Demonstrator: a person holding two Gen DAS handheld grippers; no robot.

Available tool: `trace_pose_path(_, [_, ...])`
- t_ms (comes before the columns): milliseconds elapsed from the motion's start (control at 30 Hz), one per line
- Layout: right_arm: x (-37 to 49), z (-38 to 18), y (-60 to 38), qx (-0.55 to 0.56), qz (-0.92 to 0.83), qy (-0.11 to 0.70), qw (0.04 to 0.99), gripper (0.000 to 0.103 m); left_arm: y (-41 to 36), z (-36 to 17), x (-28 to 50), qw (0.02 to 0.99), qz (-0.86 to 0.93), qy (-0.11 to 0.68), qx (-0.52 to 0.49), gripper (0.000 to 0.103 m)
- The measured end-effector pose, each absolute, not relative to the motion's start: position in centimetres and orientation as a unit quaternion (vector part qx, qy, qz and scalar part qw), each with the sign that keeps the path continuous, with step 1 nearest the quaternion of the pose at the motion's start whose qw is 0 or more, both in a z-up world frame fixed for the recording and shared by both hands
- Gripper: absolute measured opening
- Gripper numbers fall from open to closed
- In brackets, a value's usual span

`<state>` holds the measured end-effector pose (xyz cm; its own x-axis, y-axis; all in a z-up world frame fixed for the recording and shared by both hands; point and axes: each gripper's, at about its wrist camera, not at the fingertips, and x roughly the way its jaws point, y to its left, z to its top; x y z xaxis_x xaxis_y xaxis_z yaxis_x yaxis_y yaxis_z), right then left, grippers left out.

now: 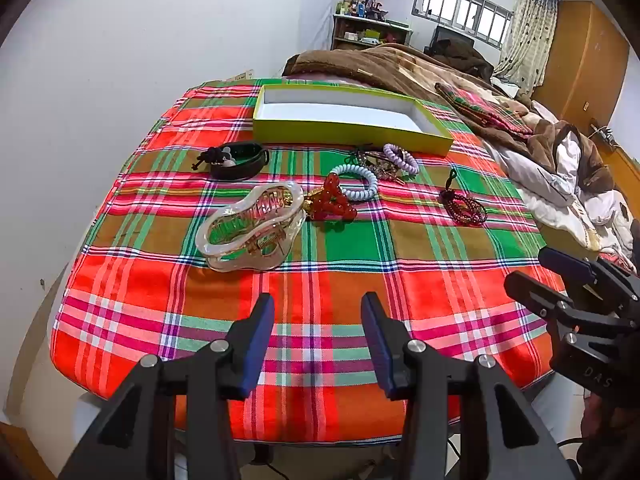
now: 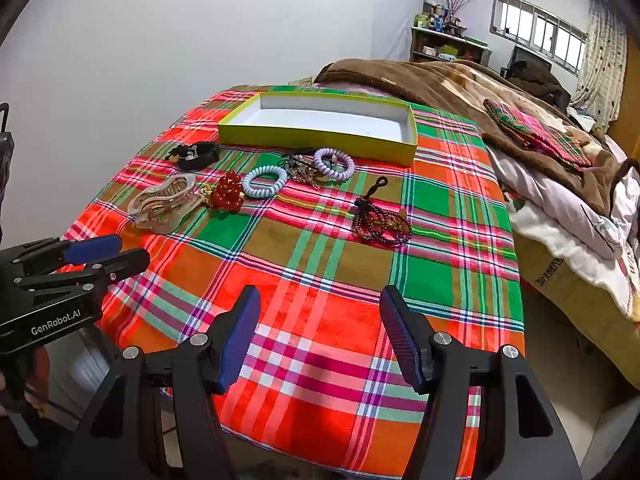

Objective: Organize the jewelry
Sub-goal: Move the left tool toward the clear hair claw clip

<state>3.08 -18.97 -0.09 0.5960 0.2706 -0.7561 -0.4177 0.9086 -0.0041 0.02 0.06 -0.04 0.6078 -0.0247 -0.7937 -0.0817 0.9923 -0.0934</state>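
Observation:
A yellow-green box [image 1: 352, 132] [image 2: 316, 138] with a white inside stands empty at the far side of the plaid tablecloth [image 1: 360, 256]. In front of it lie a black band [image 1: 240, 162], a clear claw clip [image 1: 252, 228] [image 2: 166, 204], a red bead bracelet [image 1: 332, 202] [image 2: 228, 192], a pale blue coil tie [image 1: 371, 184], a lilac coil tie [image 1: 394, 152] and a dark bead bracelet [image 1: 464, 206] [image 2: 380, 220]. My left gripper [image 1: 317, 304] hovers open over the near cloth. To its right, my right gripper [image 2: 320, 296] hangs wide open and empty.
A bed with brown blankets and white bedding [image 2: 560, 200] runs along the table's right side. A folded plaid cloth [image 2: 536, 132] lies on it. A white wall borders the left; shelves [image 1: 372, 32] stand far back. Bare cloth lies between the grippers and the jewelry.

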Motion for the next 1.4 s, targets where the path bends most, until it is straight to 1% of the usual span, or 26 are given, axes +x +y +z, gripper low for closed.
trace_pose_path(333, [3.1,-0.1,-18.9,-0.091,0.194,0.407,0.888,0.062,-0.2,0.0,0.5,0.896,0.021,0.44,-0.052,0.047])
trace_pose_path(1100, [3.6,-0.4,-18.8,-0.09,0.196,0.411,0.886,0.062,1.3,0.3,0.1,0.902,0.023,0.424,-0.078,0.047])
trace_pose_path(1400, [4.5,-0.5,-19.0,-0.085,0.207,0.407,0.886,0.062,3.7,0.7,1.0,0.904,0.044,0.416,-0.091,0.047])
